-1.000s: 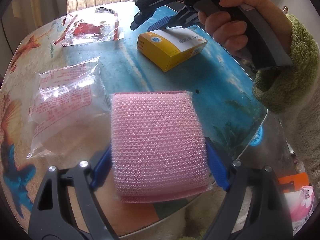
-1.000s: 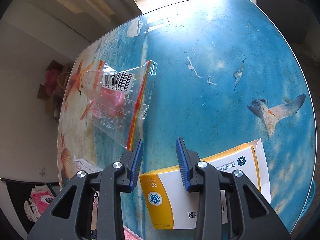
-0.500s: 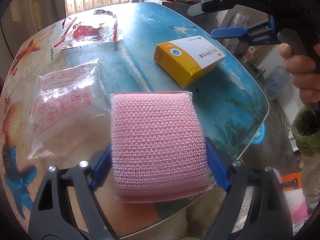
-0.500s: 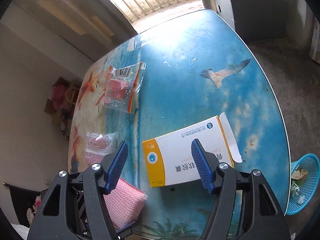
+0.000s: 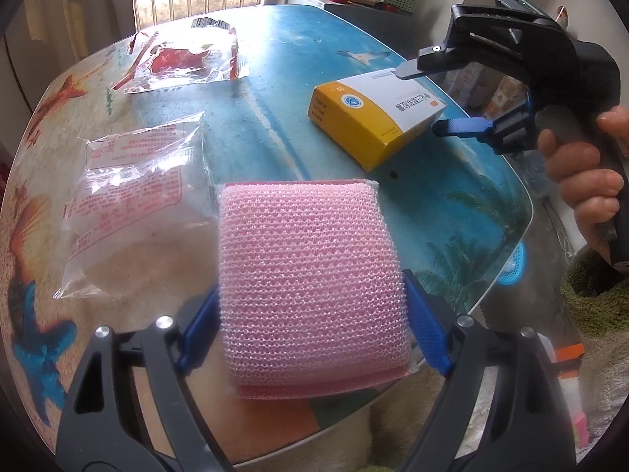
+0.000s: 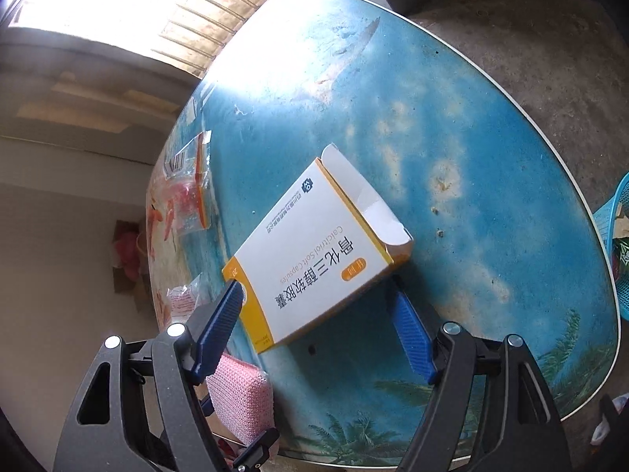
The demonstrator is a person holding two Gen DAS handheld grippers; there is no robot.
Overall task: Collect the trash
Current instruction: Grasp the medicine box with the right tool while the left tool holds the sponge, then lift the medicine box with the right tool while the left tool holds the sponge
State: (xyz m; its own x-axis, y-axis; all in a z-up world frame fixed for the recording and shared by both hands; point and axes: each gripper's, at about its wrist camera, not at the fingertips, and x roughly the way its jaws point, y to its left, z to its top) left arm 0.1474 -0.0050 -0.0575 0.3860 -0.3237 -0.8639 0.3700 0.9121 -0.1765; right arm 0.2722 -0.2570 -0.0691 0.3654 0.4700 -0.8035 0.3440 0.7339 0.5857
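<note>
- Your left claw (image 5: 310, 338) is clamped on the pink sponge (image 5: 310, 275); the blue pads press both of its long sides, and its netted, bumpy face runs forward from between the fingers.
- Just left of that claw lies a clear crinkled bag (image 5: 133, 200) with red print.
- Your right hand (image 5: 582, 181) holds the handle upright, the claw pointing down at the table (image 6: 491, 181).
- Your right claw (image 6: 314, 330) is spread wide, one pad at the yellow end of the box (image 6: 314, 275), the other just off its near corner.
- The box is flat white-and-yellow cardboard, far flap open.
- Farther left, a clear red-printed packet (image 6: 184, 192) lies flat.
- Right of the table edge, a blue mesh basket (image 6: 613, 220) holds scraps.
</note>
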